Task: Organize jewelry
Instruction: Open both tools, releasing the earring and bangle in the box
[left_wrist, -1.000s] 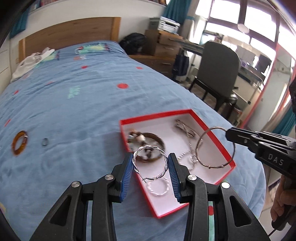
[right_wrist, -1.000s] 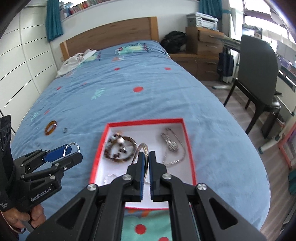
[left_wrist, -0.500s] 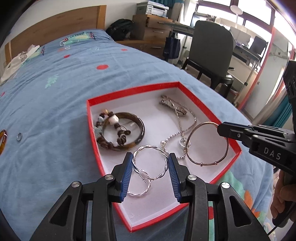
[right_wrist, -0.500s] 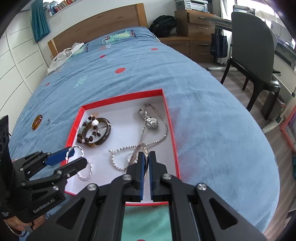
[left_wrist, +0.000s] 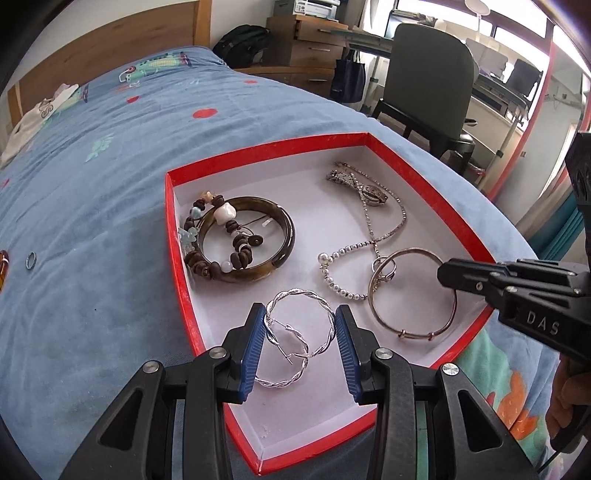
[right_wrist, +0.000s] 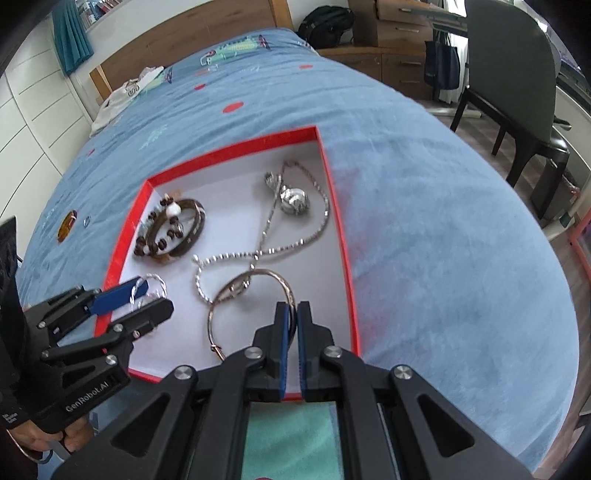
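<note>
A red box with a white floor (left_wrist: 173, 229) (right_wrist: 338, 206) lies on the blue bed. My left gripper (left_wrist: 300, 321) (right_wrist: 147, 299) is shut on a twisted silver hoop (left_wrist: 295, 295), held low over the box's near corner. A second twisted hoop (left_wrist: 280, 380) lies beneath it. My right gripper (right_wrist: 291, 314) (left_wrist: 443, 275) is shut on the rim of a thin metal bangle (right_wrist: 210, 317) (left_wrist: 413, 334), low in the box and overlapping a silver bead chain. A brown bangle with a beaded bracelet (left_wrist: 258, 202) (right_wrist: 197, 225) and a pendant necklace (left_wrist: 373, 192) (right_wrist: 293, 197) lie further in.
An amber ring (right_wrist: 67, 225) and a small silver ring (left_wrist: 31, 259) (right_wrist: 87, 220) lie on the bedcover left of the box. A white garment (left_wrist: 44, 110) sits near the wooden headboard. A dark chair (left_wrist: 424, 74) and a desk stand beyond the bed's right edge.
Both grippers have come down and closer to the box, carrying the hoop and the bangle from above its rim to low inside it. Neither grip has altered.
</note>
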